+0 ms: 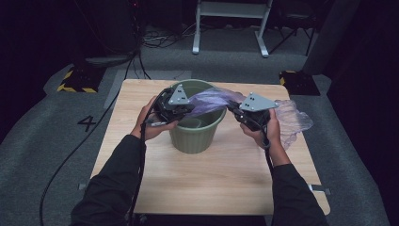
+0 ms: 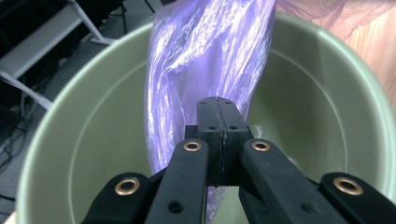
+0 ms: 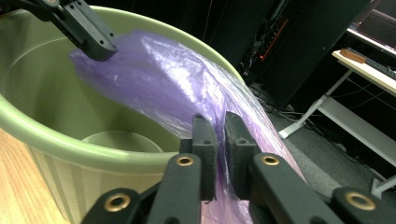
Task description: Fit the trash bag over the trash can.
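Purple bag (image 1: 214, 100) stretched between both grippers, over bin (image 1: 195, 136)

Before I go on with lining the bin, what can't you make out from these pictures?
- Purple bag: its mouth can't be told, the film is bunched in every view.
- Green bin floor: high view, the left gripper and bag cover part.
- Bag's far end on the table: high view, the right gripper hides where it joins.
- Bag below the pads: right gripper view, cut off by the bottom edge.
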`<state>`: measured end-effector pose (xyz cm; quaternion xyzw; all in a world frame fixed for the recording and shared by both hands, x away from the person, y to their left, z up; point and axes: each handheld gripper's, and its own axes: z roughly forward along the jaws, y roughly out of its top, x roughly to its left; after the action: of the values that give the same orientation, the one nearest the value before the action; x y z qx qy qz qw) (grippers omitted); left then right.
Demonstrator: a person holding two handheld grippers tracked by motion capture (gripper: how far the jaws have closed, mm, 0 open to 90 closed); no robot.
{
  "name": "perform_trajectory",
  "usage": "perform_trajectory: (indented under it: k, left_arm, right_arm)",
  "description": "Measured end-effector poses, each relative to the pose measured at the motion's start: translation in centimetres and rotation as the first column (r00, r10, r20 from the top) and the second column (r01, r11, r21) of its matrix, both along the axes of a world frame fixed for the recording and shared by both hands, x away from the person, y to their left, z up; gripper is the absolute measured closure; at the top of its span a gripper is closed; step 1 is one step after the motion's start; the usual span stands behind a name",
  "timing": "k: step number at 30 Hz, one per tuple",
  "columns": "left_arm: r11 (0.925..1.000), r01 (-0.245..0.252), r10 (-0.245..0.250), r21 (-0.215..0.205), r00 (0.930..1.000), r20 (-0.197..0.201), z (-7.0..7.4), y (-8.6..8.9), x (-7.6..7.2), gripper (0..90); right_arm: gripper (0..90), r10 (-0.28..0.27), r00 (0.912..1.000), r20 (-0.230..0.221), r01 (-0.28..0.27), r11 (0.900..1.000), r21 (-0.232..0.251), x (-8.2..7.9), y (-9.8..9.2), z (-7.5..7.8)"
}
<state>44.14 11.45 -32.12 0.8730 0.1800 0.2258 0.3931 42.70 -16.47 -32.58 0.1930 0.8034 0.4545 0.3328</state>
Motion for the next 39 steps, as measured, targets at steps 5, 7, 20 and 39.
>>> perform_trajectory:
  k: [5, 7, 20, 39]
  left_arm:
    - [1.0000, -0.006, 0.006, -0.003, 0.9998, -0.021, -0.5, 0.2, 0.4, 90.0]
    - [0.9999, -0.010, 0.010, -0.011, 0.9997, -0.022, -0.5, 0.3, 0.5, 90.0]
    - [0.9990, -0.017, 0.016, -0.042, 0.9993, -0.033, -0.7, 1.1, 1.3, 90.0]
    - [0.9946, 0.003, -0.004, -0.104, 0.9999, -0.012, -0.6, 1.2, 1.3, 88.9]
  right_arm:
    - [73.0, 0.004, 1.0000, -0.003, -0.004, 1.000, 0.011, -0.1, 0.0, -0.1]
    - [66.1, -0.002, 0.9999, -0.012, 0.002, 1.000, 0.012, -0.2, 0.0, -0.1]
    - [28.7, -0.035, 0.9948, -0.095, 0.036, 0.999, 0.008, -1.0, -2.7, -1.1]
    - [87.0, -0.102, 0.9947, 0.011, 0.103, 0.993, -0.064, -2.3, -4.6, -1.2]
